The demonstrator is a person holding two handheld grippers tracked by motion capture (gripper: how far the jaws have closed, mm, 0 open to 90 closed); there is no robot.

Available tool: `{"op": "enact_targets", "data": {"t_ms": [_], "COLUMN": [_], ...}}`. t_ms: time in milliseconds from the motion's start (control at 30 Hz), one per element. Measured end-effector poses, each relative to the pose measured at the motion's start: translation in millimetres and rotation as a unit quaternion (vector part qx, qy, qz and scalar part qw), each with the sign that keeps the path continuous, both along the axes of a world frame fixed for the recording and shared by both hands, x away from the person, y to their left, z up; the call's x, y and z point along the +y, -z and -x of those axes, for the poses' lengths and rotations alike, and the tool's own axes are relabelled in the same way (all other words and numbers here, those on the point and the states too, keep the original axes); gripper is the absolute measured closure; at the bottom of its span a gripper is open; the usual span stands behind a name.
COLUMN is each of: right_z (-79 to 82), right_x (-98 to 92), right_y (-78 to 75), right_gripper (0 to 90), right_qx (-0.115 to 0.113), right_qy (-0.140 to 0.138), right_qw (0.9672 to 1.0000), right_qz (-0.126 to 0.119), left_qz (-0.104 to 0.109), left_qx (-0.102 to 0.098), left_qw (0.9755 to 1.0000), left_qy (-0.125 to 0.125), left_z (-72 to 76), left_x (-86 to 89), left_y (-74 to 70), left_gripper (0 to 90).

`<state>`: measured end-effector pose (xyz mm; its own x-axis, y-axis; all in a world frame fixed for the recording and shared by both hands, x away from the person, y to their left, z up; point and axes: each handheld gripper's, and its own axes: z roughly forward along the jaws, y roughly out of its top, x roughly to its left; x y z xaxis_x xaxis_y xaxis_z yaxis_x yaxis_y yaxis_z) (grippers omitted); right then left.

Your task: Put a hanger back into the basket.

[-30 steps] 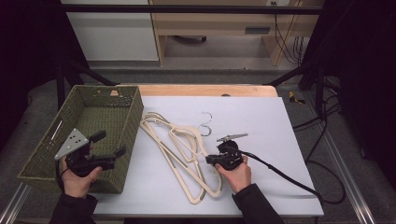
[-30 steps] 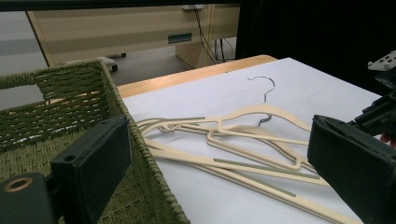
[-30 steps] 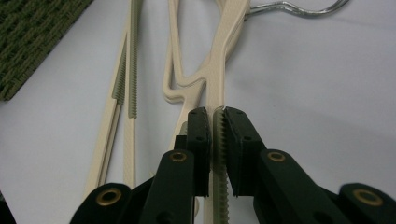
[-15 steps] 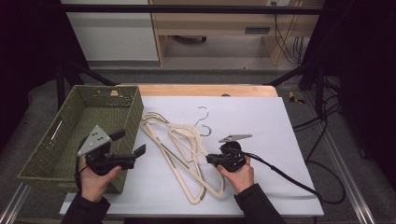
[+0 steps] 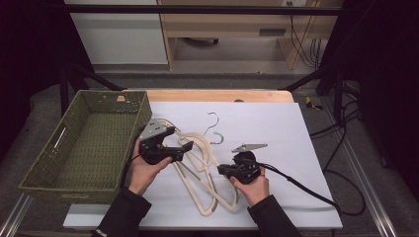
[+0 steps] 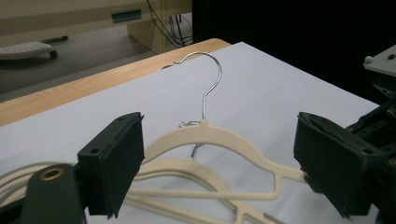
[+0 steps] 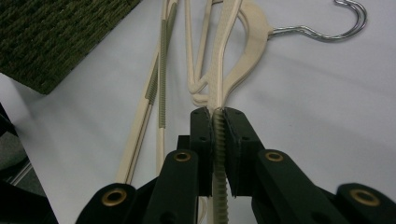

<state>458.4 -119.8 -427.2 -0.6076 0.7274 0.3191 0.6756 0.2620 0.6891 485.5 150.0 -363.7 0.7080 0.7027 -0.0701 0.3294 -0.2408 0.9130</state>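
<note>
A white rectangular sheet (image 5: 276,148) covers the light wooden table (image 5: 217,95) and forms the work surface. At the table's left edge stands a large olive-green woven rectangular basket (image 5: 64,163); its right wall borders the sheet.

On the sheet, between the basket and the centre, lies a loose pile of cream plastic clothes hangers with bright metal hooks (image 5: 202,163). The hooks point toward the far side of the table. The arms and lower bars overlap one another and run toward the near edge. In the left gripper view the uppermost hanger (image 6: 219,140) has its neck and hook raised, with its shoulders sloping down to either side.

The left gripper (image 5: 185,147) is held in the person's left hand (image 5: 146,170), just beside the basket's right wall and above the left part of the pile. Its jaws are spread wide and have just been closing. The uppermost hanger's shoulder lies between them in that gripper's own view, but the pads do not press on it.

The right gripper (image 5: 221,170) is held in the person's right hand (image 5: 253,185) at the near right of the pile. Its jaws are pressed together on a ribbed cream bar of one hanger (image 7: 218,135), which passes upright between the pads.
</note>
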Motion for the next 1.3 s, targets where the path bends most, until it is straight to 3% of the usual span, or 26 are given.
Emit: {"op": "enact_targets", "data": {"t_ms": [333, 633, 767, 900, 1200, 1300], "right_z": [2.1, 3.7, 3.8, 4.9, 6.5, 6.8], "right_x": [-0.1, -0.2, -0.1, 0.7, 0.1, -1.0], "right_y": [-1.1, -1.9, -1.2, -1.7, -2.9, -4.9], "right_gripper": [83.4, 83.6, 83.6, 83.7, 82.7, 76.7], "right_qx": [-0.002, -0.002, -0.004, 0.0, 0.0, -0.011], "right_qy": [-0.001, -0.007, -0.012, -0.013, -0.022, -0.025], "right_qw": [1.0, 1.0, 0.9999, 0.9999, 0.9997, 0.9995], "right_qz": [-0.002, -0.004, -0.002, -0.006, -0.006, -0.014], "left_qz": [-0.024, -0.054, -0.068, -0.066, -0.084, -0.091], "left_qx": [0.026, 0.043, 0.037, 0.036, 0.012, 0.002], "left_qw": [0.9993, 0.9976, 0.9969, 0.9969, 0.9959, 0.9953], "left_qy": [0.01, 0.01, 0.017, 0.024, 0.031, 0.032], "left_z": [-37.1, -55.9, -59.7, -61.1, -53.9, -48.0], "left_x": [-37.8, -50.7, -51.0, -53.1, -53.2, -54.0], "left_y": [20.1, 37.0, 39.8, 41.4, 36.3, 32.7], "left_gripper": [38.1, 64.9, 75.4, 80.9, 82.8, 83.1]}}
